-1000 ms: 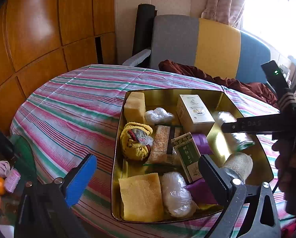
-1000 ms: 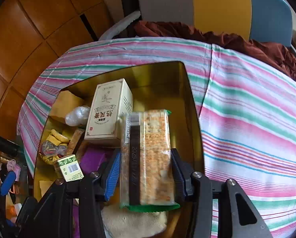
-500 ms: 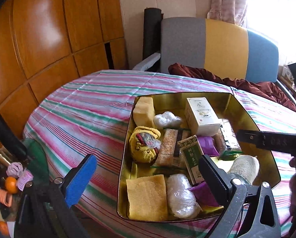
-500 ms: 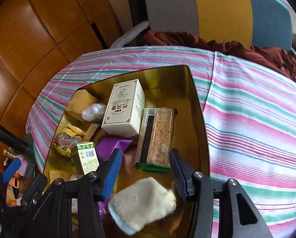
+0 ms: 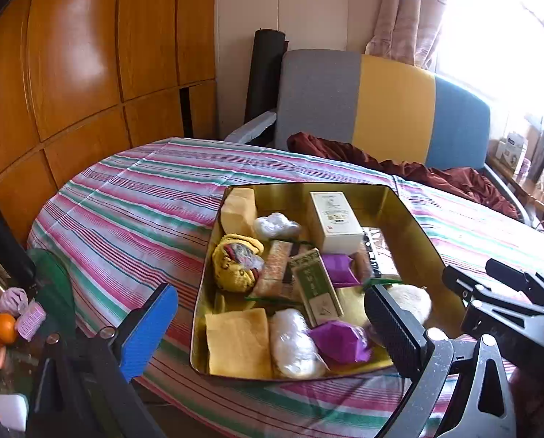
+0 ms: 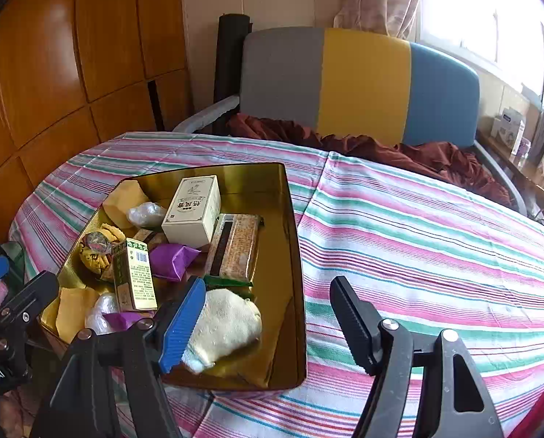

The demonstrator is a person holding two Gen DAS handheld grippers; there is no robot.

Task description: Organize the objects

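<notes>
A gold tin tray (image 5: 410, 215) (image 6: 293, 255) sits on the striped tablecloth and holds several items. In it lie a cracker packet (image 6: 235, 246) (image 5: 379, 252), a white box (image 6: 193, 211) (image 5: 335, 221), a green box (image 6: 133, 273) (image 5: 313, 286), purple wrappers (image 5: 339, 339), yellow sponges (image 5: 237, 341) and a cream cloth roll (image 6: 228, 325). My right gripper (image 6: 268, 325) is open and empty, above the tray's near right corner. My left gripper (image 5: 272, 328) is open and empty, in front of the tray's near edge.
The round table with the striped cloth (image 6: 417, 241) stretches bare to the right of the tray. A grey, yellow and blue chair (image 6: 359, 84) with a maroon cloth (image 6: 344, 142) stands behind. Small clutter (image 5: 9, 321) sits low at the left, beyond the table edge.
My right gripper let go of the cracker packet into the tray, opened, and drew back and up. My left gripper also drew back from the tray.
</notes>
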